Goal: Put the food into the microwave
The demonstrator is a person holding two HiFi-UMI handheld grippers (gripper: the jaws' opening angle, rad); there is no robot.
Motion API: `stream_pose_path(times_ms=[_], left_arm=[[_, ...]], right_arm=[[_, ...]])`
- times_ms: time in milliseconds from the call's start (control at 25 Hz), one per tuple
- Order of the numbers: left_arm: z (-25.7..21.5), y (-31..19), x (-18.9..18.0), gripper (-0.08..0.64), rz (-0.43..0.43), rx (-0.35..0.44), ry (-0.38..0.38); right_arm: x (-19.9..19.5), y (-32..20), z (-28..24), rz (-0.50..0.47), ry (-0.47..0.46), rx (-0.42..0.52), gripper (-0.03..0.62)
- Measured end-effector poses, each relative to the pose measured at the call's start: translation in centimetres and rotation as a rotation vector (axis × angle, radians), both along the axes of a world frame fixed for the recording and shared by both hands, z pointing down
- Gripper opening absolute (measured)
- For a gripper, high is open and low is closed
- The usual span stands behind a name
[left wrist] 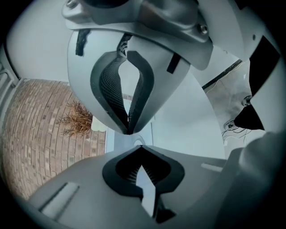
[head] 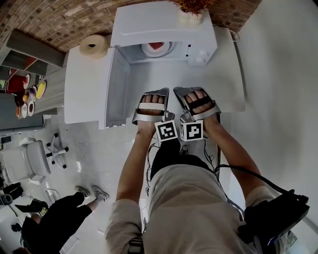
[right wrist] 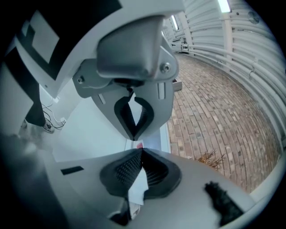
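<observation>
The left gripper (left wrist: 134, 139) and the right gripper (right wrist: 136, 145), each a grey two-jaw handheld tool, sit side by side over the near part of the white rectangular table (head: 82, 89), aimed at the appliance ahead. Both have their jaws clenched tip to tip with nothing between them, which suggests no carrying is in hand.

Beyond them stands the white box-shaped microwave oven (head: 164, 25). Its hinged door (head: 117, 84) is swung wide to the left, leaving the cavity accessible.

Cavity contents: one round white plate (head: 148, 50) bearing the red food (head: 156, 45).

Judgement: loading appears complete and door closure remains.

A white pot of dried plant (head: 190, 15) sits on top of the oven.
</observation>
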State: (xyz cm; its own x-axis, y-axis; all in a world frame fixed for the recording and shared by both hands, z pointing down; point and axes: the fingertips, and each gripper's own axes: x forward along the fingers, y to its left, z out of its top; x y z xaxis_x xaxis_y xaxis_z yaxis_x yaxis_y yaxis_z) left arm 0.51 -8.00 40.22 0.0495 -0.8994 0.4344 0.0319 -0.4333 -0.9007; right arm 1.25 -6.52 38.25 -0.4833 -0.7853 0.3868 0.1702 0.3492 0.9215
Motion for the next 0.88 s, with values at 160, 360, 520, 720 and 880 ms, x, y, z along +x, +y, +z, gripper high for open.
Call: stream_pose_path(times_ms=[160,360,520,720,880], left_arm=[[-0.2,1.0,0.1,0.006,-0.002,0.009,-0.004],[-0.1,2.1,0.3,0.007,-0.006,0.001,-0.008],[-0.5,2.5,0.7,0.006,-0.01,0.01,-0.008],[-0.7,3.1,0.9,0.006,-0.01,0.009,-0.011],[-0.9,3.2,1.2,0.006,-0.009,0.016,-0.007]], right_arm=[[0.2,0.9,-0.1,-0.015,-0.002,0.001,0.008],[0.5,1.9,0.0,-0.014,-0.003,-0.011,0.008],[0.7,2.6,-0.2,-0.024,-0.012,-0.016,0.008],[1.1,3.1,-0.1,-0.022,0.006,-0.013,0.008],[1.3,3.0,-0.6,-0.022,0.008,0.003,0.008]])
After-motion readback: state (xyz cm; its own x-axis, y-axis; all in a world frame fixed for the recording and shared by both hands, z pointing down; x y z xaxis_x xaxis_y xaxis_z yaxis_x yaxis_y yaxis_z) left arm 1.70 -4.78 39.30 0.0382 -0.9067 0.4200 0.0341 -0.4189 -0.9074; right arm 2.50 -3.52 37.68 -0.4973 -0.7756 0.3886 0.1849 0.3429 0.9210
